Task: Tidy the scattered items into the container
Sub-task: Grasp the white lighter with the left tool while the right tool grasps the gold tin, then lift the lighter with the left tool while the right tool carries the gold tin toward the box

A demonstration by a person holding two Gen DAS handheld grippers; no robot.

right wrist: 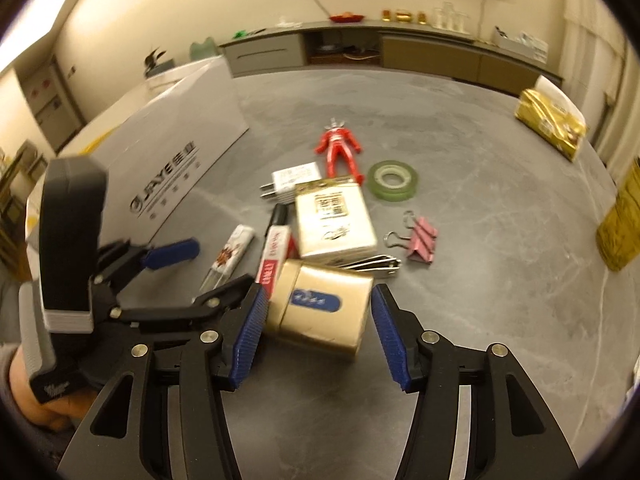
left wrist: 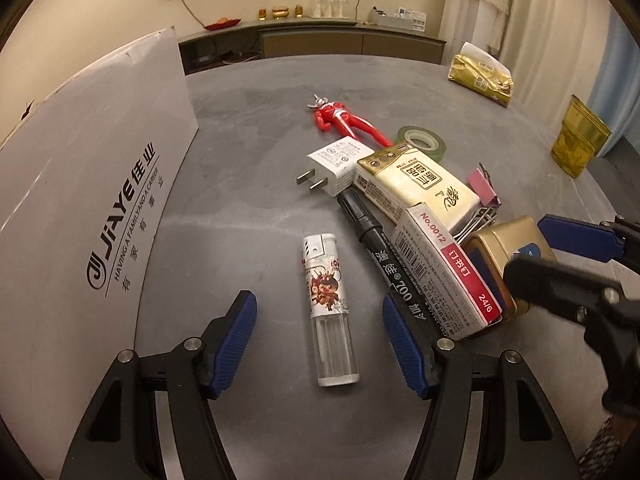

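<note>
A white and clear lighter (left wrist: 330, 312) lies on the grey table (left wrist: 248, 208) between the fingers of my open left gripper (left wrist: 320, 344), untouched. My right gripper (right wrist: 319, 336) is open with a jaw close on each side of a gold tin (right wrist: 320, 312) that rests on the table. Behind the tin lie a staples box (right wrist: 274, 260), black marker (left wrist: 384, 252), tissue pack (right wrist: 334, 220), white charger (left wrist: 332, 168), red toy figure (right wrist: 340, 152), green tape roll (right wrist: 394, 180), pink binder clip (right wrist: 422, 240) and nail clipper (right wrist: 376, 266). The white cardboard box (left wrist: 100, 200) stands at the left.
A gold bag (right wrist: 548, 120) and a yellow-gold tin (left wrist: 578, 140) stand near the table's far right edge. A sideboard (left wrist: 312, 40) runs along the back wall. A hand (right wrist: 44, 404) holds the left gripper close beside the right one.
</note>
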